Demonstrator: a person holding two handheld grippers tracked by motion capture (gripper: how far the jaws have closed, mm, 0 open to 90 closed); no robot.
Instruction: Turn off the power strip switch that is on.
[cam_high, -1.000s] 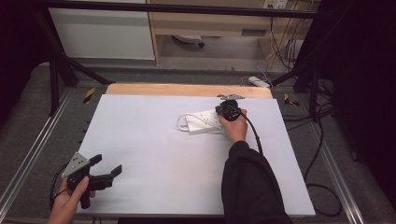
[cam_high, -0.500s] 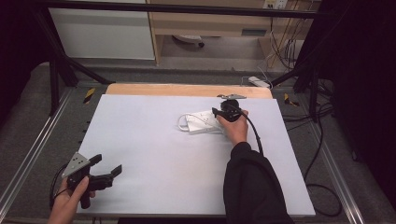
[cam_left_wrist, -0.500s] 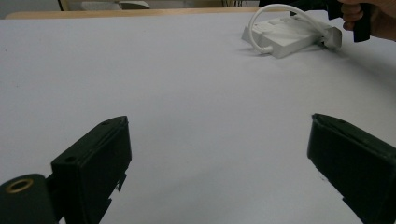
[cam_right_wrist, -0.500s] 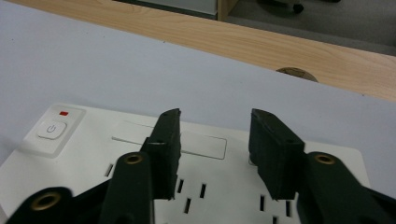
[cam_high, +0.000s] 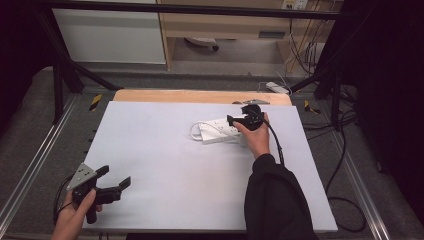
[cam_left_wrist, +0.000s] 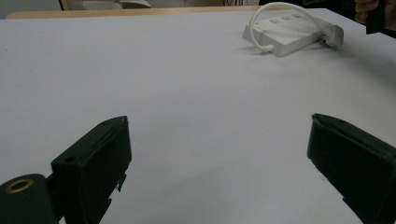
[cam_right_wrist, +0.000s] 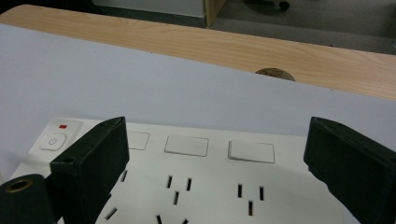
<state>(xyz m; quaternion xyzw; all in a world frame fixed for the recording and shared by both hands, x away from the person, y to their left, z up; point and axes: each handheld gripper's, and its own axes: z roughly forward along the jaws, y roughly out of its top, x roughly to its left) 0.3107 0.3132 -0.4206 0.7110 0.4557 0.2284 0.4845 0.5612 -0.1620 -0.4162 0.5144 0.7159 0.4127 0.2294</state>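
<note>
White tabletop (cam_high: 165, 165): your right gripper (cam_high: 239, 119), jaws just opened, hovers over the power strip (cam_high: 220, 131), gripping nothing
Next, pick your hold on it; left gripper (cam_high: 114, 181) idles spread

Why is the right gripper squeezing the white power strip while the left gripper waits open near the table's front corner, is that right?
Not quite. The right gripper isn't squeezing: its jaws have just been opening and stand wide apart above the white power strip, as the right gripper view shows. The rest holds: the left gripper waits open near the table's front corner.
</note>
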